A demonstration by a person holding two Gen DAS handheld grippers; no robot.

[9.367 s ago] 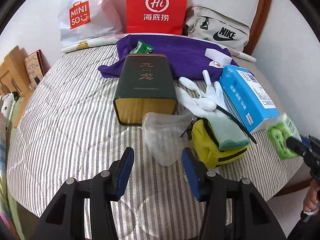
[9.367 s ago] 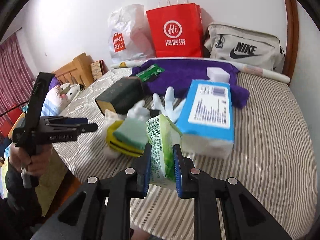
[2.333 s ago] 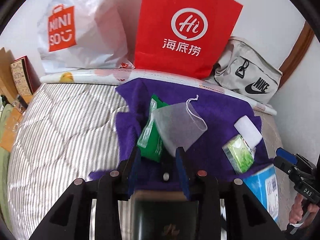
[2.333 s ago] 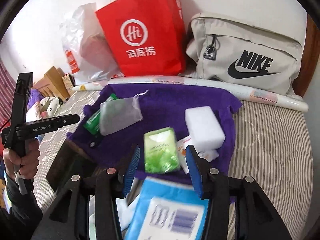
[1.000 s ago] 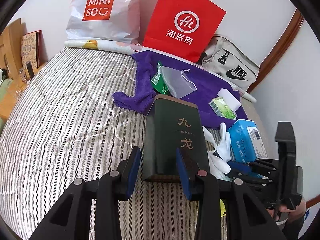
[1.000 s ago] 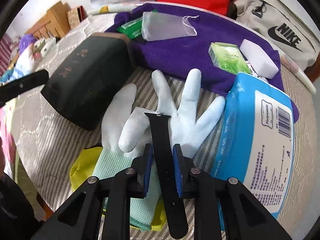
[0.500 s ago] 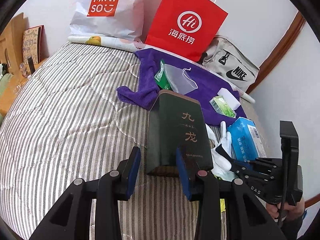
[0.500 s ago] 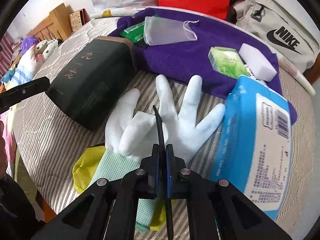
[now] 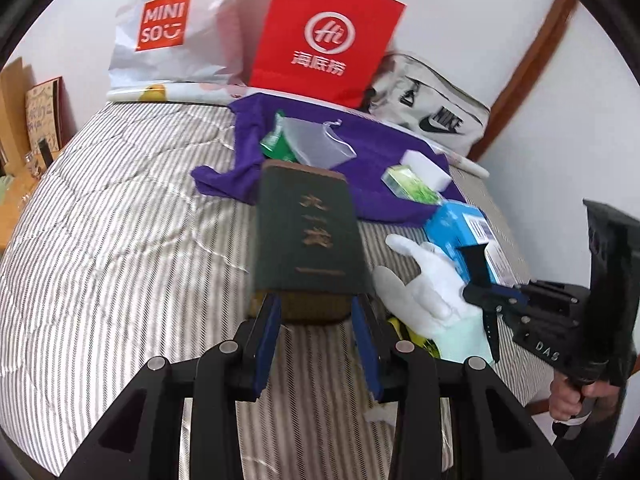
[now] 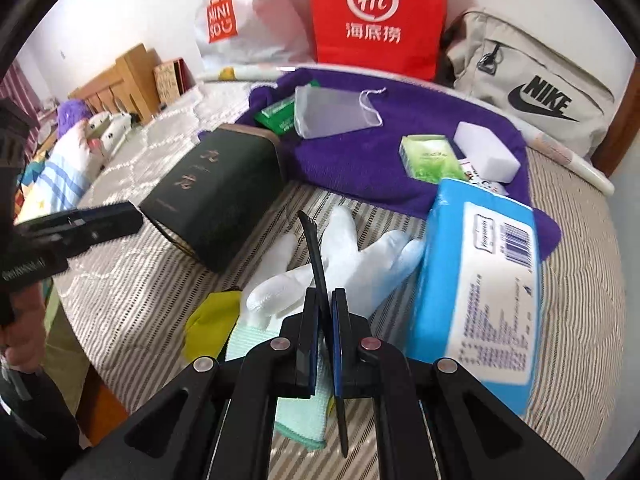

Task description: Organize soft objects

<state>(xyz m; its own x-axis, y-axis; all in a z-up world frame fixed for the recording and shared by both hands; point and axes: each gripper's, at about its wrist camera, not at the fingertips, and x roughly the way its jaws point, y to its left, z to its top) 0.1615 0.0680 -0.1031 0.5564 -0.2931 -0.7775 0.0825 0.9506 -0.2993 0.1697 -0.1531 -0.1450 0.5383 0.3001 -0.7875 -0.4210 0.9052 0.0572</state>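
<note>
My right gripper (image 10: 326, 320) is shut on a black strap (image 10: 314, 248), which stands on edge between the pads above a pair of white gloves (image 10: 352, 256). In the left wrist view that gripper (image 9: 496, 296) holds the strap (image 9: 478, 264) just right of the gloves (image 9: 428, 280). My left gripper (image 9: 316, 312) is open with nothing between its pads; its tips are close to the near end of a dark green box (image 9: 308, 232). On a purple towel (image 10: 432, 120) farther back lie a mesh pouch (image 10: 332, 112), a green tissue pack (image 10: 430, 158) and a white sponge (image 10: 486, 150).
A big blue tissue pack (image 10: 488, 280) lies right of the gloves; a yellow pouch (image 10: 208, 328) and mint cloth (image 10: 256, 344) lie under them. Red bag (image 9: 324, 36), white bag (image 9: 168, 36) and grey Nike bag (image 9: 432, 116) line the wall. Everything rests on a striped bed (image 9: 120, 240).
My right gripper has shut on the black strap and raised it off the gloves, turning it on edge. The left gripper has drifted closer to the dark box.
</note>
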